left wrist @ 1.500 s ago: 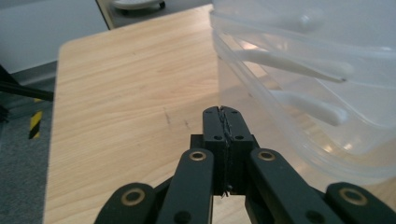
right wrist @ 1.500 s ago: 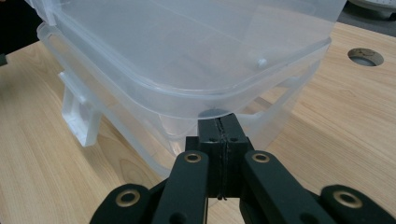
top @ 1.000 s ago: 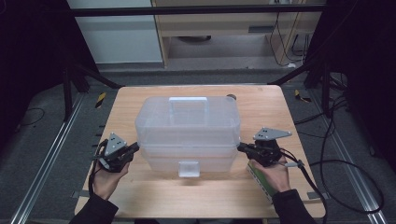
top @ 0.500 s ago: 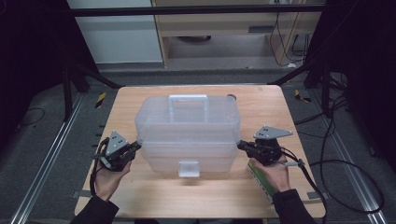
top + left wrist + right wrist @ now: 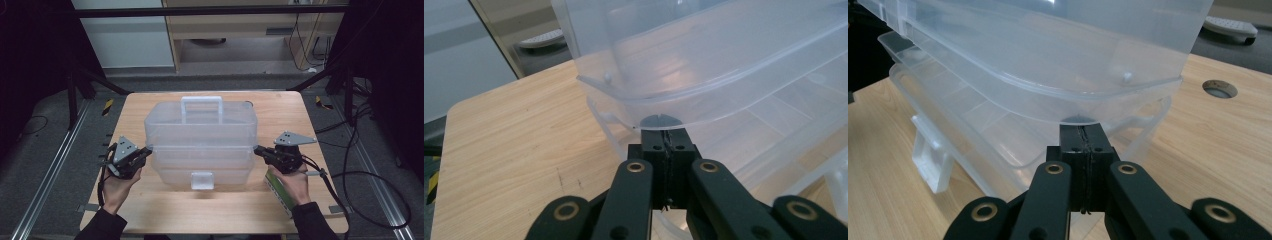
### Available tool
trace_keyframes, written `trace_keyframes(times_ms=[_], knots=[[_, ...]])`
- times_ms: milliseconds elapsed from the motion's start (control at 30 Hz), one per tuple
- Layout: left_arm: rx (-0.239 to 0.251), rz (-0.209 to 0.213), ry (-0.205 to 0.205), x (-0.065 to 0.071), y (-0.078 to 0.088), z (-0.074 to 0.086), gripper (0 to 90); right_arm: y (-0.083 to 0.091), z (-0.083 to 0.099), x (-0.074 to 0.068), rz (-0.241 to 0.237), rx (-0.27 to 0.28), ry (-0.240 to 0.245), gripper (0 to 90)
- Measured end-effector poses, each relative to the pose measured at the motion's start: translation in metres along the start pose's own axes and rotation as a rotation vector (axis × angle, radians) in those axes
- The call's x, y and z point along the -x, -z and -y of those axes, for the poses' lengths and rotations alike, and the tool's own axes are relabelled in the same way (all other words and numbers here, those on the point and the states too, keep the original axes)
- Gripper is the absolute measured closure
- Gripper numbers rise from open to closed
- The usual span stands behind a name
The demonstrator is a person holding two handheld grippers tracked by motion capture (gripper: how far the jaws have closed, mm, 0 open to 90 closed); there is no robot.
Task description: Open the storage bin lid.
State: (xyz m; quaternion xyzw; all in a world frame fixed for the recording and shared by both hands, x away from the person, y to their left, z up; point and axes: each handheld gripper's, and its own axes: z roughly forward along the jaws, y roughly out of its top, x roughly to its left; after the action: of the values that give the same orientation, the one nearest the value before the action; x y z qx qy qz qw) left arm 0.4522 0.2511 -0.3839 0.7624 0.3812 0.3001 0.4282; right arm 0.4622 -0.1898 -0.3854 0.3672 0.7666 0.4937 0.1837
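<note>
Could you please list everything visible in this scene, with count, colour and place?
storage box: one, clear plastic, centre of the table, handle on top, latch at its near side.
table: one, light wood, round cable hole near the far right corner.
left gripper: one, black, jaws shut, tips at the box's left rim.
right gripper: one, black, jaws shut, tips at the box's right rim.
hands: two, dark sleeves, near edge.

No legible text, label, brand or number in any view. The clear box [image 5: 201,140] carries no readable marking, the same for its latch [image 5: 201,180]. The table [image 5: 150,210] is bare wood, unmarked. Yellow-and-black hazard striping shows on the floor strips [image 5: 107,106]; it is a pattern only, no lettering.
</note>
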Motion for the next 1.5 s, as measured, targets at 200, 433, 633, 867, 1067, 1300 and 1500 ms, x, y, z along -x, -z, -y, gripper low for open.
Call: trace_keyframes(times_ms=[200, 433, 633, 867, 1067, 1300, 1500], knots=[[0.011, -0.004, 0.000, -0.002, -0.001, -0.004, 89.1, 0.000, -0.003, 0.001, -0.010, 0.022, -0.015, 90.0], [0.017, -0.006, 0.001, -0.004, -0.002, -0.008, 89.2, 0.001, -0.009, 0.002, 0.000, 0.030, -0.014, 90.0], [0.016, -0.005, 0.004, -0.005, -0.003, -0.011, 89.1, 0.000, -0.011, 0.003, 0.011, 0.030, -0.014, 90.0], [0.025, -0.007, 0.009, -0.006, -0.005, -0.014, 89.2, -0.001, -0.015, 0.006, 0.013, 0.041, -0.020, 90.0], [0.026, -0.022, 0.004, -0.005, -0.002, -0.009, 86.1, -0.001, -0.015, 0.005, 0.011, 0.045, -0.017, 90.0], [0.012, -0.057, 0.019, -0.012, 0.007, 0.004, 81.5, -0.001, -0.015, 0.005, 0.014, 0.050, -0.012, 90.0], [0.020, -0.076, 0.013, -0.015, 0.006, 0.004, 76.1, -0.001, -0.015, 0.005, 0.012, 0.048, -0.011, 90.0]])
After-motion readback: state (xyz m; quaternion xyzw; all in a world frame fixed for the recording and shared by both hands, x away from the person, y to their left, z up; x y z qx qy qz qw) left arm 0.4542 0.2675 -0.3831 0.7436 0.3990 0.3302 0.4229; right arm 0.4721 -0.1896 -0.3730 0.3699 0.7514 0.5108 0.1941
